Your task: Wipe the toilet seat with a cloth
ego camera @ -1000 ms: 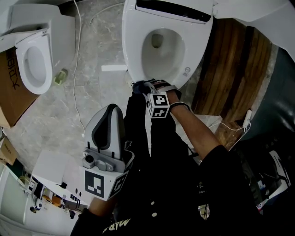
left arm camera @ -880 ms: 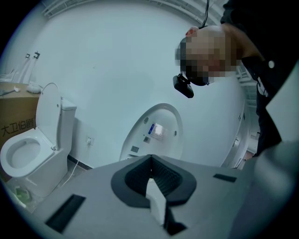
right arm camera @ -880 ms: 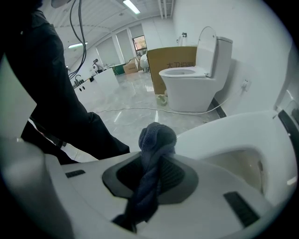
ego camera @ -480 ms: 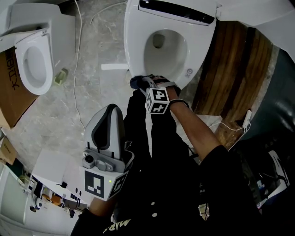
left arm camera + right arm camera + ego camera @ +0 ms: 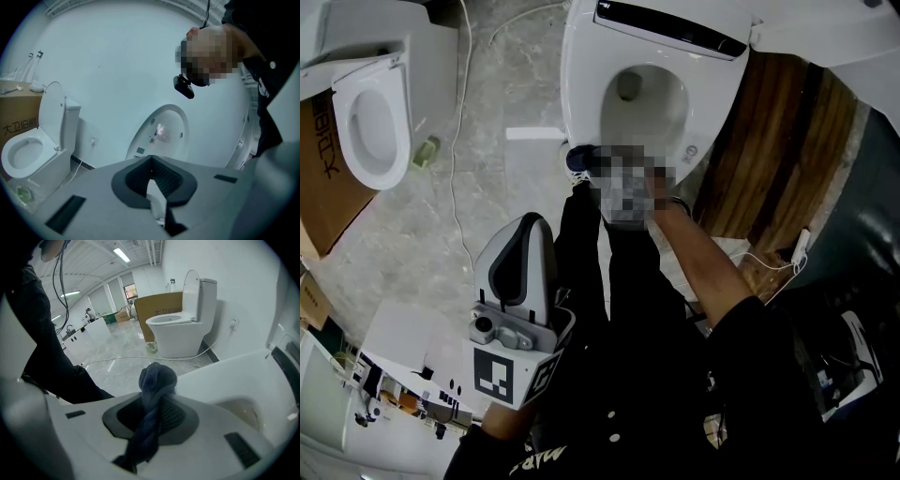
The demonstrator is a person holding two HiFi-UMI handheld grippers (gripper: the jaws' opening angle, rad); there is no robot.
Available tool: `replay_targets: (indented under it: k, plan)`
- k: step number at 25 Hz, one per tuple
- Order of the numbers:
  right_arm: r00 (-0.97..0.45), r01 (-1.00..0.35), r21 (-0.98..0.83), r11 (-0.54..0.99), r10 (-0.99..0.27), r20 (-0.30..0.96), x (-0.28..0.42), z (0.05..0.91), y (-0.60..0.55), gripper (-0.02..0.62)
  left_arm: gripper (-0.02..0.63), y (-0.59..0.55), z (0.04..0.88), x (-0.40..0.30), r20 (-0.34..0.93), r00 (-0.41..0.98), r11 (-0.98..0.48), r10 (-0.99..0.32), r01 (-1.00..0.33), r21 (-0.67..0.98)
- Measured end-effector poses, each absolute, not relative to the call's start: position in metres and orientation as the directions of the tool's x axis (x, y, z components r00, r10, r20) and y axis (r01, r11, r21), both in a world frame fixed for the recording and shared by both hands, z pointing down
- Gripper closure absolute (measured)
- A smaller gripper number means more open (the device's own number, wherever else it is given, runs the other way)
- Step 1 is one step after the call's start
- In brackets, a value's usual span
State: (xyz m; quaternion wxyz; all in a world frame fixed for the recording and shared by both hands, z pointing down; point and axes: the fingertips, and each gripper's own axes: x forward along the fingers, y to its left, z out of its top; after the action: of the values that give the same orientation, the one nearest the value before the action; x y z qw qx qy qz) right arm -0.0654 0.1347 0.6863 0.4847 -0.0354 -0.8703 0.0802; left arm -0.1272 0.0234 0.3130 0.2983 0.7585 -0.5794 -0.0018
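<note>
Right gripper (image 5: 151, 417) is clamped on a dark blue cloth (image 5: 157, 377): its own view shows the fabric twisted between the two dark pads, with a bunched ball standing out past the tips and a tail hanging back toward the camera. In the head view a mosaic patch covers most of this gripper, but the cloth's ball shows just beyond it, at the front-left outer edge of the toilet seat (image 5: 579, 89), right on the rim. Whether it presses down on the seat cannot be told. The white seat is down around the open bowl (image 5: 642, 101), with a black strip across the back of the toilet. The person's bare forearm (image 5: 705, 258) reaches to the right gripper from the lower right, over black clothing. Held low and well apart from the toilet, the left gripper (image 5: 152, 178) has its jaws drawn together with nothing between them; its marker cube faces the head camera. It points toward a pale wall. A second toilet (image 5: 367, 117) stands to the left on the grey marble floor (image 5: 492, 89), seat down and lid raised, with a brown cardboard box (image 5: 321, 183) just beside it. A thin white cable (image 5: 455, 141) runs across the floor between the two toilets. Dark wooden boards (image 5: 778, 150) lie to the right of the toilet being wiped.
</note>
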Motion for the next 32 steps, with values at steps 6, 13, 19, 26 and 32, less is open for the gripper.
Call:
replay_targets:
  k: [6, 13, 19, 26, 32]
  plan:
    - [-0.533, -0.021, -0.153, 0.988, 0.118, 0.838, -0.068, 0.687, 0.114, 0.511, 0.598, 0.022, 0.314, -0.135, 0.344, 0.314, -0.137, -0.885, -0.882, 0.452]
    - [-0.545, -0.069, -0.152, 0.986, 0.09, 0.833, -0.071, 0.687, 0.087, 0.511, 0.598, 0.02, 0.316, -0.138, 0.352, 0.312, -0.131, -0.883, -0.882, 0.453]
    - [-0.547, -0.149, -0.144, 0.978, 0.039, 0.836, -0.072, 0.687, 0.054, 0.511, 0.598, 0.018, 0.317, -0.141, 0.356, 0.309, -0.126, -0.882, -0.883, 0.453]
    - [-0.55, -0.206, -0.139, 0.969, 0.003, 0.835, -0.071, 0.687, 0.032, 0.511, 0.598, 0.014, 0.318, -0.14, 0.356, 0.307, -0.124, -0.883, -0.882, 0.454]
    - [-0.546, -0.254, -0.12, 0.96, -0.04, 0.837, -0.072, 0.686, 0.015, 0.511, 0.598, 0.011, 0.318, -0.143, 0.358, 0.294, -0.109, -0.887, -0.884, 0.455]
